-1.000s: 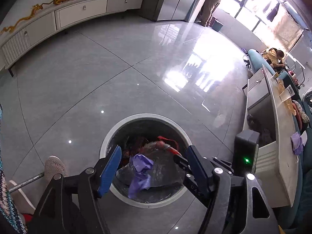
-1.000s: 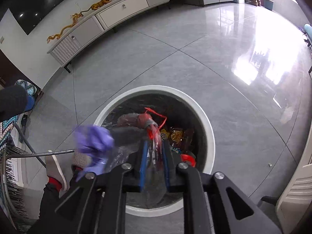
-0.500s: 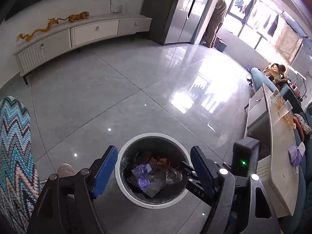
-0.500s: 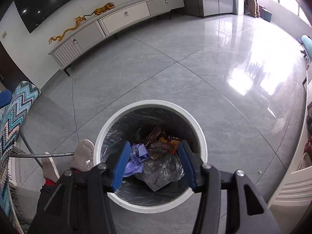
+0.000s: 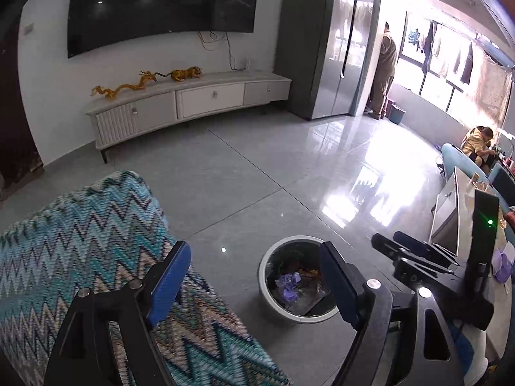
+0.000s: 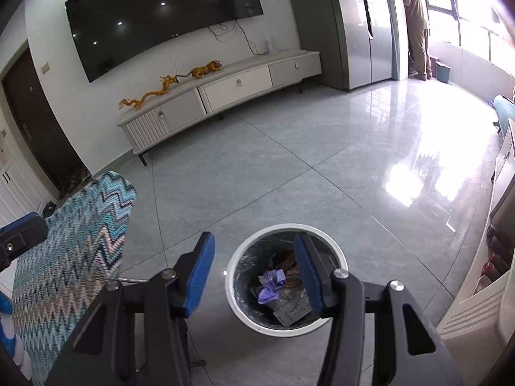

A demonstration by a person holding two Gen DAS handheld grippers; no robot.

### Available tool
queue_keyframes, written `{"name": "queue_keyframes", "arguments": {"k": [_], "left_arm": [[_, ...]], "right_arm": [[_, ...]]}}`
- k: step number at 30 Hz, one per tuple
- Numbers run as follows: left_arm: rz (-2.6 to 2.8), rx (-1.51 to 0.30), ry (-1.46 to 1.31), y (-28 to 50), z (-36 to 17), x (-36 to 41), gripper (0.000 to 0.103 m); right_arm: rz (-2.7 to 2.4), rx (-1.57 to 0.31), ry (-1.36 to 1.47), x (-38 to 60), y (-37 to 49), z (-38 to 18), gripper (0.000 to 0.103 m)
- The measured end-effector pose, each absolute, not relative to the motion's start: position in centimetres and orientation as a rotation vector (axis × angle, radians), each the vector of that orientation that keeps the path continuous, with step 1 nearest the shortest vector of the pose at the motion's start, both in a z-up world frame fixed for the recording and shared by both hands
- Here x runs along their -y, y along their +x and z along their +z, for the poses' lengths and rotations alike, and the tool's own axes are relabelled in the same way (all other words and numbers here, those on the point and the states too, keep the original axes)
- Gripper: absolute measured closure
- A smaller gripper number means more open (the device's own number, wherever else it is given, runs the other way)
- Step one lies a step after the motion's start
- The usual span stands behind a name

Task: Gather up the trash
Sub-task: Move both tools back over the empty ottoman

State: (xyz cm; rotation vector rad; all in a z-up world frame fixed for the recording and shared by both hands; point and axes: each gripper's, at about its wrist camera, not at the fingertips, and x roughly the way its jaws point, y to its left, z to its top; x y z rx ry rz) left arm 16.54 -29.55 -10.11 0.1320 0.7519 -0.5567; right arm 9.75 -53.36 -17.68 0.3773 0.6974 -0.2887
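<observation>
Standing on the grey tiled floor [image 6: 289,167], the white-rimmed bin [image 6: 334,320] holds the trash: a purple glove [image 6: 272,284] on crumpled clear plastic [image 6: 291,310]. Above it the right gripper [image 6: 254,271] hangs empty, jaws parted. The left gripper [image 5: 254,280] gapes wider, having just been opening, nothing between its blue pads [image 5: 167,284], beside a zigzag-patterned chair [image 5: 80,234].
</observation>
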Motion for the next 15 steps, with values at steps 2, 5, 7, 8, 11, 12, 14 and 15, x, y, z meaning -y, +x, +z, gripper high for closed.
{"name": "queue_keyframes", "arguments": {"k": [2, 5, 7, 8, 11, 12, 14, 15], "left_arm": [[-0.506, -0.718, 0.117, 15.7, -8.8, 26.7, 0.02], [-0.441, -0.656, 0.101, 14.4, -6.8, 22.5, 0.018], [-0.392, -0.618, 0.094, 13.2, -5.9, 19.9, 0.017], [-0.368, -0.599, 0.088, 12.6, -5.3, 18.7, 0.016], [-0.306, -0.545, 0.057, 10.5, -3.6, 15.3, 0.012], [-0.285, -0.526, 0.053, 9.9, -3.1, 14.3, 0.012], [-0.247, -0.495, 0.035, 8.6, -2.2, 12.3, 0.009], [-0.232, -0.482, 0.025, 8.1, -1.8, 11.3, 0.009]], "right_arm": [[-0.275, -0.658, 0.36, 51.6, 8.8, -15.6, 0.053], [-0.268, -0.604, 0.32, 48.6, 7.0, -12.5, 0.042], [-0.254, -0.562, 0.291, 46.5, 5.8, -10.4, 0.038], [-0.245, -0.542, 0.281, 45.6, 5.3, -9.5, 0.037], [-0.217, -0.485, 0.266, 42.7, 3.6, -6.9, 0.028], [-0.211, -0.471, 0.258, 41.8, 3.2, -6.3, 0.026], [-0.2, -0.443, 0.233, 39.8, 2.2, -4.9, 0.022], [-0.19, -0.427, 0.226, 39.0, 1.8, -4.5, 0.022]]}}
